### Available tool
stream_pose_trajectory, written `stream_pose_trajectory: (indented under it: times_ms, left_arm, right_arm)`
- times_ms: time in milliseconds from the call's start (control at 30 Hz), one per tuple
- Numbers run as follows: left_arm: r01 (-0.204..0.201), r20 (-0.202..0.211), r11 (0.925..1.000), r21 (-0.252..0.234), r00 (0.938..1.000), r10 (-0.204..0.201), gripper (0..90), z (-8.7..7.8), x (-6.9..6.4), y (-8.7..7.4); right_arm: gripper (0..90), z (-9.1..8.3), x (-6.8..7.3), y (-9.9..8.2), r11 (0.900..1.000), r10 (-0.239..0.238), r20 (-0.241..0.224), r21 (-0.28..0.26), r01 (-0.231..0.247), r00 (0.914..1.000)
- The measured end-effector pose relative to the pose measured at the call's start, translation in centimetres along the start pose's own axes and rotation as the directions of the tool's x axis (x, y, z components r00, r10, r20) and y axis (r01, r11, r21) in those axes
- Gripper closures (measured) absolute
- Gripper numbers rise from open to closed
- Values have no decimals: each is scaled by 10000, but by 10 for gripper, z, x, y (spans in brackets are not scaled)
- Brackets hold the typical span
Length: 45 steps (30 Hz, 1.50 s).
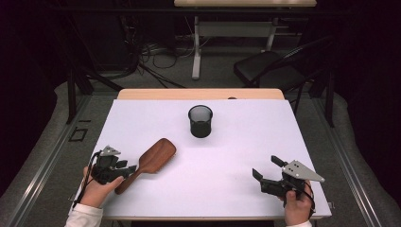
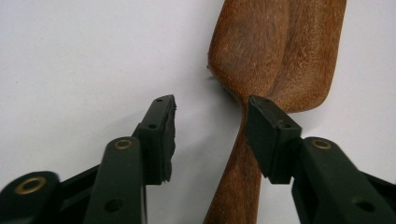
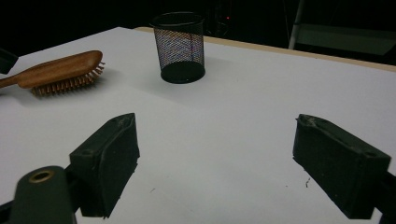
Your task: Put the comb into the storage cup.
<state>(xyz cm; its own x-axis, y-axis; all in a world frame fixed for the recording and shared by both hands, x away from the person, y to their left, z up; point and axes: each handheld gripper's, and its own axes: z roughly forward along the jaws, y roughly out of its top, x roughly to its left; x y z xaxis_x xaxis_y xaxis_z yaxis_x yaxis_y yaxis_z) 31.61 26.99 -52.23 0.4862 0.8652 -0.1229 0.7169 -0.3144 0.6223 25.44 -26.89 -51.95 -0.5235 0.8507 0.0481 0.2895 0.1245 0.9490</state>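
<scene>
Near the front edge of the white table [image 1: 246,142], at left: left gripper [image 1: 126,169] lying low in a hand, jaws partly open around the neck of a wooden hairbrush [image 1: 150,161], one pad touching the handle, the other apart from it. Brush resting bristles down, head angled toward the table's middle. At right: right gripper [image 1: 265,171] held level, jaws spread wide, gripping nothing. Farther back, centre: black mesh cup [image 1: 200,121] upright, apparently empty.

Lower left of the high view: left gripper [image 1: 134,168], jaws parted, pointing right. Lower right: right gripper [image 1: 265,167], jaws wide apart, pointing upper left.
</scene>
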Motion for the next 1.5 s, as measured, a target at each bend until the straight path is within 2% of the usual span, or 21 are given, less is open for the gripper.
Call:
stream_pose_trajectory:
  times_ms: [167, 300, 400, 433, 500, 633, 867, 1000, 1067, 1133, 1233, 1300, 1367, 1433, 1500]
  left_arm:
    - [-76, 64, 10000, 50, 10000, 76, 474, -1, -1, 0]
    - [-283, 108, 9995, 159, 9995, 282, 458, -2, -3, 2]
    - [-196, 165, 9995, 253, 9997, 192, 458, -1, -3, 3]
    - [-170, 219, 9996, 243, 9996, 164, 458, -2, -3, 3]
    - [-540, 329, 9985, -33, 9980, 540, 459, -2, -2, 2]
    - [-449, 401, 9989, 99, 9982, 445, 457, -3, -3, 3]
    - [-925, 300, 9954, -255, 9952, 933, 375, -5, -4, 5]
    - [-988, 369, 9949, -203, 9944, 995, 365, -6, -5, 6]
    - [-1134, 361, 9934, -196, 9928, 1141, 331, -5, -5, 7]
    - [-920, 425, 9958, 45, 9949, 917, 260, -4, -4, 7]
    - [-1010, 452, 9948, -116, 9938, 1014, 224, -3, -4, 7]
    - [-1110, 481, 9938, -63, 9926, 1112, 160, -3, -4, 8]
    - [-1172, 419, 9930, -152, 9922, 1177, 155, -3, -5, 8]
    - [-920, 594, 9956, -164, 9939, 928, 129, -3, -5, 9]
    - [-909, 642, 9955, -265, 9936, 925, 59, -3, -4, 10]
  right_arm:
    - [138, 0, 0, 0, 10000, -19, 17, 14, 19, 10000]
    - [138, 0, 0, 0, 10000, 7, 9, 27, -7, 10000]
    - [138, 0, 0, 0, 10000, 2, 3, -7, -2, 10000]
    - [138, 0, 0, 0, 10000, 1, 5, -6, -1, 10000]
    - [138, 0, 0, 0, 10000, 0, 11, -5, 0, 10000]
    - [138, 0, -1, 0, 10000, -1, 7, 23, 1, 10000]
    - [138, 1, 0, -1, 10000, 64, 23, 49, -64, 10000]
    - [138, 1, 0, -1, 10000, 58, 22, 45, -58, 10000]
    - [138, 1, -1, -1, 10000, 11, 30, 36, -11, 10000]
    - [138, 1, -1, -1, 10000, -22, 23, 47, 22, 10000]
    - [138, 1, 0, 0, 10000, -19, 30, 80, 19, 10000]
    - [138, 1, 0, -1, 10000, -19, 16, 87, 18, 10000]
    - [138, 2, 1, -1, 10000, -18, 18, 78, 18, 10000]
    - [138, 3, 1, -1, 10000, -26, 38, 55, 26, 10000]
    - [138, 2, 1, -1, 10000, -25, 40, 53, 24, 10000]
